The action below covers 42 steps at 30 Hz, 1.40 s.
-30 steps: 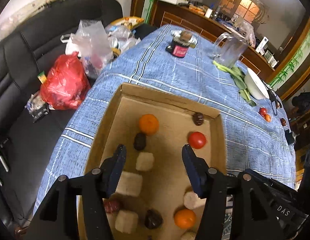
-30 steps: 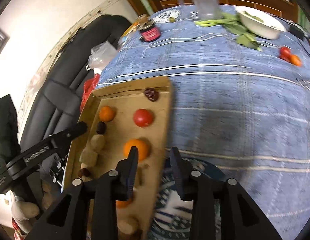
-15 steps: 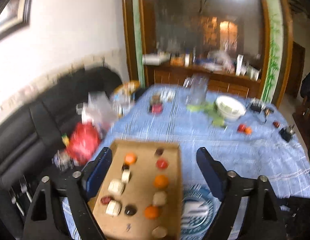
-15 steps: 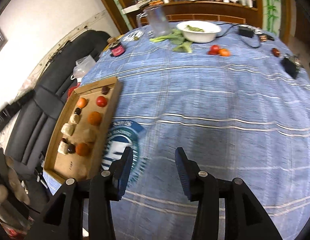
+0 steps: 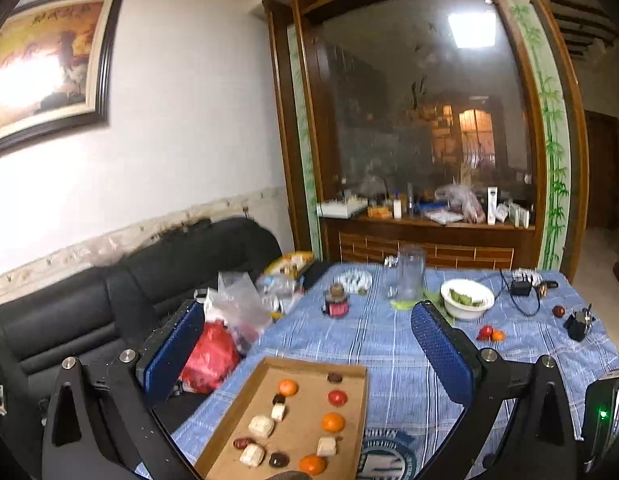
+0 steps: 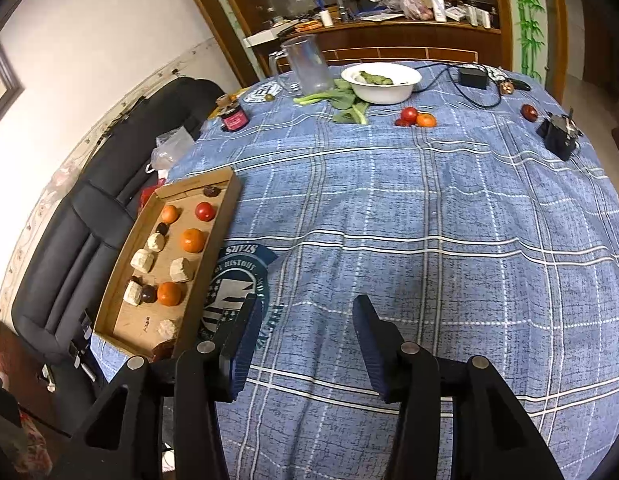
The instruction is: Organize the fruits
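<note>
A shallow cardboard tray (image 6: 129, 324) lies at the table's left edge. It holds several oranges, a tomato (image 6: 204, 211), dark fruits and pale cubes; the left wrist view shows the same tray (image 5: 305, 363). Far across the blue checked cloth, a loose tomato (image 6: 409, 114) and a small orange (image 6: 426, 120) sit together. A dark red fruit (image 6: 529, 112) lies further right. My left gripper (image 5: 305, 312) hangs high above the tray, its jaws opening wide with nothing between them. My right gripper (image 6: 305, 304) hovers over bare cloth right of the tray, jaws also opening and empty.
A white bowl (image 6: 381, 80), a glass jug (image 6: 307, 66), leafy greens (image 6: 345, 104) and a red-lidded jar (image 6: 234, 118) stand at the far side. A black adapter (image 6: 473, 77) with its cable and a black clip (image 6: 559, 134) lie far right. A black sofa (image 5: 109, 300) with bags borders the left.
My left gripper rose out of the tray, tilted up and spread its jaws wide. My right gripper swung from the tray's edge out over the cloth, its jaws widening.
</note>
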Each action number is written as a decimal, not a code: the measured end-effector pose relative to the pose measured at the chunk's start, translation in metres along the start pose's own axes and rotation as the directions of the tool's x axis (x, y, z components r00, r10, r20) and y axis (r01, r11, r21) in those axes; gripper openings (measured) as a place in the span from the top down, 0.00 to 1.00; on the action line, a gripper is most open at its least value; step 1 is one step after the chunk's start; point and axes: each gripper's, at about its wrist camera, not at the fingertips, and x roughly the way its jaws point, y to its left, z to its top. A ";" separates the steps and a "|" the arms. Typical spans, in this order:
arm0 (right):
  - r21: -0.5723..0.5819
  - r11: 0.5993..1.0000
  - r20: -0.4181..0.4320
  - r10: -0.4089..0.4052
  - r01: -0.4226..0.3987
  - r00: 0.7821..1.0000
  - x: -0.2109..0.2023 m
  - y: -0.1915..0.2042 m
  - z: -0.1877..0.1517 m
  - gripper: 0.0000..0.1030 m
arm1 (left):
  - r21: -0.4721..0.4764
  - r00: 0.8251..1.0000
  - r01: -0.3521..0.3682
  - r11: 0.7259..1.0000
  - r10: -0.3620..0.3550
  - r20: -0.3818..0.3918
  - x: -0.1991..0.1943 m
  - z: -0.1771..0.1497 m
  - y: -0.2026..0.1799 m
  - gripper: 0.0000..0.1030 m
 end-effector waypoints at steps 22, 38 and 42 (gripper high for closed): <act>-0.243 0.970 -0.065 -0.023 0.007 0.998 0.049 0.079 -0.013 0.32 | -0.045 0.847 -0.016 0.999 -0.010 -0.532 0.059 -0.127 0.034 0.00; -0.258 0.964 -0.086 -0.092 0.067 0.992 0.065 0.069 -0.021 0.29 | -0.012 0.792 0.045 0.999 -0.043 -0.609 0.070 -0.153 0.009 0.00; -0.252 0.965 -0.087 -0.102 0.077 0.991 0.066 0.066 -0.022 0.29 | -0.008 0.787 0.050 0.999 -0.044 -0.615 0.071 -0.154 0.007 0.00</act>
